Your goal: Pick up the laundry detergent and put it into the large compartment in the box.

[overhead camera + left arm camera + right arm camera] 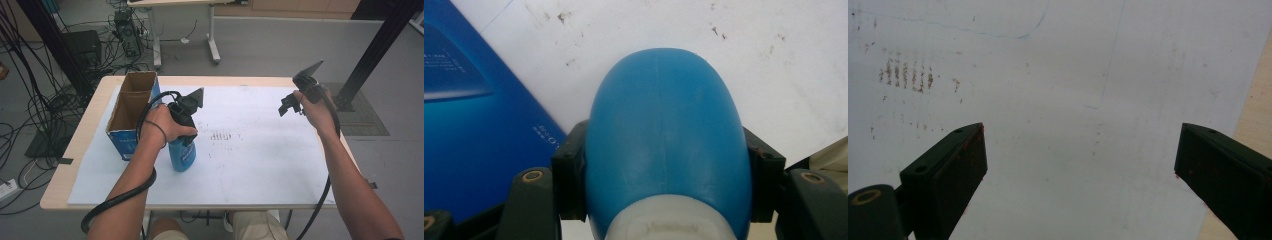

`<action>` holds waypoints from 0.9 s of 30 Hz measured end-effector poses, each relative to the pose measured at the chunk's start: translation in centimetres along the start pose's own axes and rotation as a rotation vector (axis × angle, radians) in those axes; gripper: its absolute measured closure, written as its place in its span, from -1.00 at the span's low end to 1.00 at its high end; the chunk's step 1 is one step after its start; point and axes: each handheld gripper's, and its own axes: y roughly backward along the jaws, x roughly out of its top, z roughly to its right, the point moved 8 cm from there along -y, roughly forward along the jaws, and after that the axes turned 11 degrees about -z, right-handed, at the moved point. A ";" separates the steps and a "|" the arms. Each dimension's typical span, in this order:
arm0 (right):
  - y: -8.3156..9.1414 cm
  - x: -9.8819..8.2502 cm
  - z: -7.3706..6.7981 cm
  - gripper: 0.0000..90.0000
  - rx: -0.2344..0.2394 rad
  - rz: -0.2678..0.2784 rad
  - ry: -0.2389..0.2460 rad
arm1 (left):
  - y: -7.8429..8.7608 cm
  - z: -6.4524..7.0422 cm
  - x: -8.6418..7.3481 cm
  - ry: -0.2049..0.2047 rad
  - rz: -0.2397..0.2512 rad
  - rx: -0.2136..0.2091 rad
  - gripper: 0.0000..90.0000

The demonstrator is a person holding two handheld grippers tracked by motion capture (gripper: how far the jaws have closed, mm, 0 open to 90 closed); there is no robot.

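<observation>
A blue plastic bottle (182,154) stands upright on the white sheet (250,165), left of the middle. My left gripper (184,131) points down over it, jaws shut on its upper body. In the left gripper view the bottle (664,140) bulges between the two black pads (569,177), with its pale cap end at the bottom edge. My right gripper (291,106) hovers above the sheet at the right side of the table. In the right gripper view its jaws stand wide apart, right gripper (1080,160) open over bare white sheet (1058,75).
An open blue cardboard box (131,112) with two compartments stands just left of the bottle; its blue side (479,130) is close by in the left gripper view. Brown smudges (222,136) mark the sheet's centre. The wooden table edge (70,150) runs around the sheet.
</observation>
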 end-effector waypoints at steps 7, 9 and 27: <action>0.0 0.0 0.0 -0.86 0.000 0.000 0.000 | 0.0 0.0 -0.1 -0.001 0.004 0.000 -0.16; 0.0 0.0 -0.1 -0.86 0.000 0.000 0.001 | 0.0 0.0 -0.1 0.001 0.004 0.002 -0.16; 0.3 -0.3 -0.1 -0.86 -0.010 0.011 -0.004 | 0.0 0.0 0.0 0.013 0.002 0.000 -0.16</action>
